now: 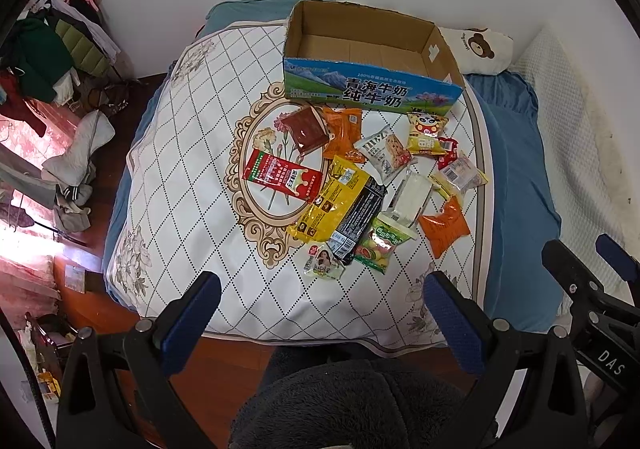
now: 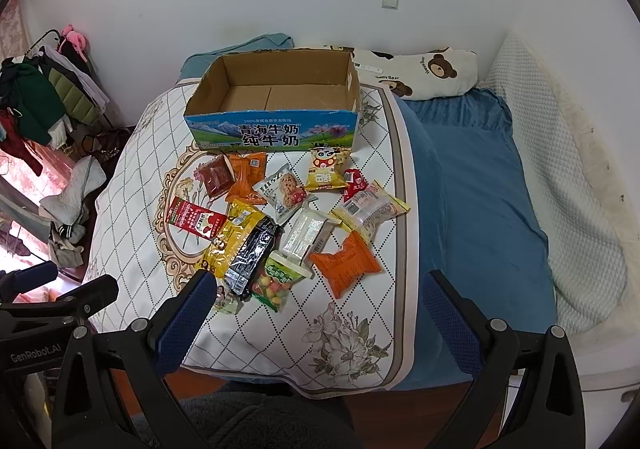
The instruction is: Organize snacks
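Carton (image 2: 272, 135) reads "青海牛奶 纯牛奶", open-topped at the far end of the bed's quilt (image 2: 132, 185); snack packets (image 2: 280, 225) lie scattered just in front (most labels too small to read). Left gripper (image 1: 320, 313) and right gripper (image 2: 316, 309) both spread wide, holding nothing, over the quilt's bare near edge.

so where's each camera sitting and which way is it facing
Left wrist: on the left gripper, angled down at the snacks and box; its open fingers, a dark fleece sleeve and the right gripper show.
Right wrist: on the right gripper, same downward aim from further right; the left gripper shows at its left edge.
Both share the bed, snacks and empty box.
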`<act>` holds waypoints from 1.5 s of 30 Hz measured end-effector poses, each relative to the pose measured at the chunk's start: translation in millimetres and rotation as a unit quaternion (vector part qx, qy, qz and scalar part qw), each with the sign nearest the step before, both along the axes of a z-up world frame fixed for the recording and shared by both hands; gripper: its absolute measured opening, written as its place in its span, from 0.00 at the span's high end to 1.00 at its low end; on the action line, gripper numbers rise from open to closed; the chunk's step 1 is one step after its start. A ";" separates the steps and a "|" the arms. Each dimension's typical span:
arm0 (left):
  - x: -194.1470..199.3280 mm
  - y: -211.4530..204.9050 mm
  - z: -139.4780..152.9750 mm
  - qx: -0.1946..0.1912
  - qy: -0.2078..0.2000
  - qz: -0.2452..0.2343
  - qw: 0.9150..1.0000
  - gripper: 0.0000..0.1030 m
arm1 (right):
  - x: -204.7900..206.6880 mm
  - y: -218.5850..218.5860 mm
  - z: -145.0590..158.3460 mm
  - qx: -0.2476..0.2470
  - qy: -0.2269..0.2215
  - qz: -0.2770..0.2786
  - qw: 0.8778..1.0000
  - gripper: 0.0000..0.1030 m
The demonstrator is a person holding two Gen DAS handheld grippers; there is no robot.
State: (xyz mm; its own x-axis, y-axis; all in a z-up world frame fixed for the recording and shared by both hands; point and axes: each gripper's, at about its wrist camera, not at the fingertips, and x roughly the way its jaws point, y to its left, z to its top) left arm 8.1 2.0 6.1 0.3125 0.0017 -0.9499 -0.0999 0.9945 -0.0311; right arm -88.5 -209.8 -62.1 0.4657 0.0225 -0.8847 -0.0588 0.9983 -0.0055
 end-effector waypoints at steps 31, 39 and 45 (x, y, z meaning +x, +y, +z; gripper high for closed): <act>0.3 1.2 3.0 -0.005 -0.007 -0.010 1.000 0.00 | 0.9 0.7 -3.5 0.002 0.002 -0.001 1.000 0.00; 0.5 -0.1 3.9 -0.005 -0.008 -0.009 1.000 0.00 | 1.0 -1.2 -0.7 0.004 -0.001 -0.001 1.000 0.00; -1.2 -0.1 4.8 -0.011 -0.010 -0.010 1.000 0.00 | -1.0 -1.5 6.8 0.003 -0.006 -0.001 1.000 0.00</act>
State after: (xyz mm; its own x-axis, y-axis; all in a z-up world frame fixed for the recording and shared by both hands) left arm 6.9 2.0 10.9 0.3320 -0.0258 -0.9429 -0.0785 0.9954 -0.0549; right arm -89.4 -211.3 -55.3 0.4759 0.0272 -0.8791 -0.0566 0.9984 0.0003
